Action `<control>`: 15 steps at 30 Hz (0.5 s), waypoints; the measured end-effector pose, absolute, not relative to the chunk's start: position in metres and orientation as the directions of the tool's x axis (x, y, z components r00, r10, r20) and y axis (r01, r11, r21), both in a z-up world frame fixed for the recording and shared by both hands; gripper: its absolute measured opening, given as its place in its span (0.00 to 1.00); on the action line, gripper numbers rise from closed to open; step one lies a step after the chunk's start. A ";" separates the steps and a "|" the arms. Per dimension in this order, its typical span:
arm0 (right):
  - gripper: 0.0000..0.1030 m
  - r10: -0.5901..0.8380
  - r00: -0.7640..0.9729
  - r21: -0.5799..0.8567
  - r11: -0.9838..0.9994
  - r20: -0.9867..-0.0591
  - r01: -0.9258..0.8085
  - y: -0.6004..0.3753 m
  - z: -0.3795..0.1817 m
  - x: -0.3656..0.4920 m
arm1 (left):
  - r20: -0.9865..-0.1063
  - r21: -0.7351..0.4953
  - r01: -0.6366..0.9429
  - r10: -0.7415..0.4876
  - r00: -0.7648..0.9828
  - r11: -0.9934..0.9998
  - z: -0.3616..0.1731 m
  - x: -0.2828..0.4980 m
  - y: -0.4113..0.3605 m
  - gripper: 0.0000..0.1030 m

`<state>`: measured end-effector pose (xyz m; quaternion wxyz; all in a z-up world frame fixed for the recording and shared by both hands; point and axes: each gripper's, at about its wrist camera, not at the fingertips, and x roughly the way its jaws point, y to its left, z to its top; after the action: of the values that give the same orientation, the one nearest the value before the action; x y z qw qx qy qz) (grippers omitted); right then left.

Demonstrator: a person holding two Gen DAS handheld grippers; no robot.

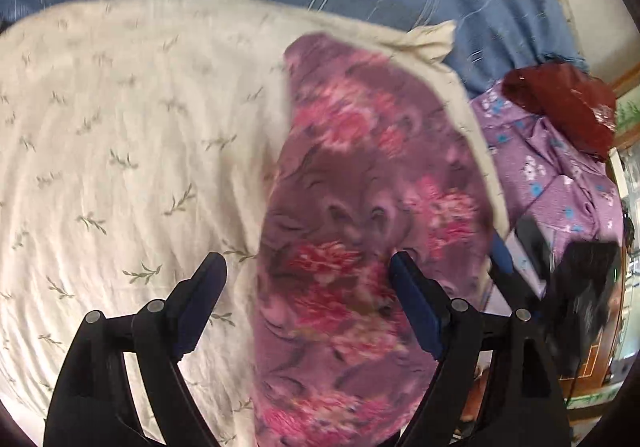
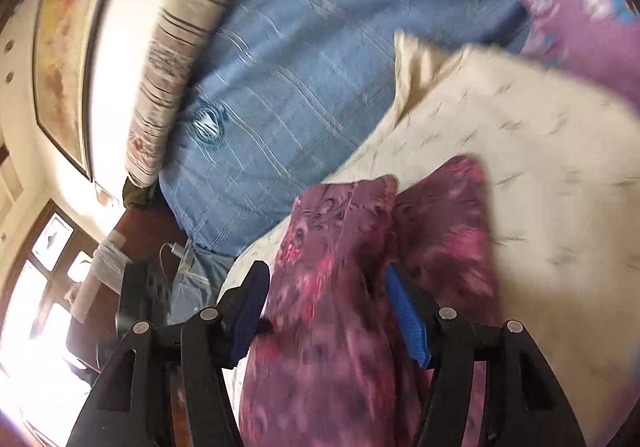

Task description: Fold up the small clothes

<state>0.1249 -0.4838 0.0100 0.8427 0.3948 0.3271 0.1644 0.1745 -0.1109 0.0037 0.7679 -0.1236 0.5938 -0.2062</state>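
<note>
Though both grippers agape, floral garment [image 1: 360, 207] between.

My left camera looks steeply down, close over the cream sheet [image 1: 120, 151], with the floral cloth [image 1: 360, 207] just ahead. My right camera is rolled sideways and looks more level across the bed toward the wall [image 2: 132, 7]. Both views share cloth, sheet and blue spread [image 2: 304, 59].

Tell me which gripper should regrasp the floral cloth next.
Probably the right gripper: the floral cloth bunches up between its open jaws. The left gripper hangs over the cloth's edge, half above the cream sheet.
</note>
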 end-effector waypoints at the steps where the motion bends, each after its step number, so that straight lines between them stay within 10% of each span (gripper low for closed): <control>1: 0.59 0.554 0.716 0.791 0.612 -0.424 -0.006 -0.482 0.002 0.137 | -0.863 -0.434 0.162 -0.460 0.208 0.886 -0.001 0.175 -0.112 0.82; 2: 0.54 0.583 0.685 0.805 0.593 -0.436 0.007 -0.479 -0.007 0.151 | -0.865 -0.430 0.159 -0.456 0.209 0.889 -0.002 0.176 -0.113 0.82; 4: 0.10 0.578 0.651 0.803 0.590 -0.492 0.083 -0.479 -0.025 0.172 | -0.869 -0.412 0.156 -0.438 0.230 0.898 -0.001 0.175 -0.115 0.78; 6: 0.09 0.610 0.646 0.827 0.559 -0.459 0.059 -0.480 -0.023 0.176 | -0.861 -0.407 0.167 -0.439 0.258 0.898 0.006 0.173 -0.120 0.48; 11: 0.08 0.568 0.750 0.787 0.608 -0.339 -0.105 -0.494 0.039 0.148 | -0.825 -0.341 0.222 -0.404 0.395 0.914 0.036 0.160 -0.137 0.48; 15: 0.08 0.445 0.747 0.697 0.716 -0.494 0.034 -0.515 0.017 0.161 | -0.844 -0.244 0.271 -0.342 0.414 0.931 0.027 0.161 -0.167 0.48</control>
<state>0.1608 -0.5148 0.0169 0.8636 0.3574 0.3352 0.1188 0.1613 -0.1667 0.0268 0.8400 -0.0347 0.5099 -0.1824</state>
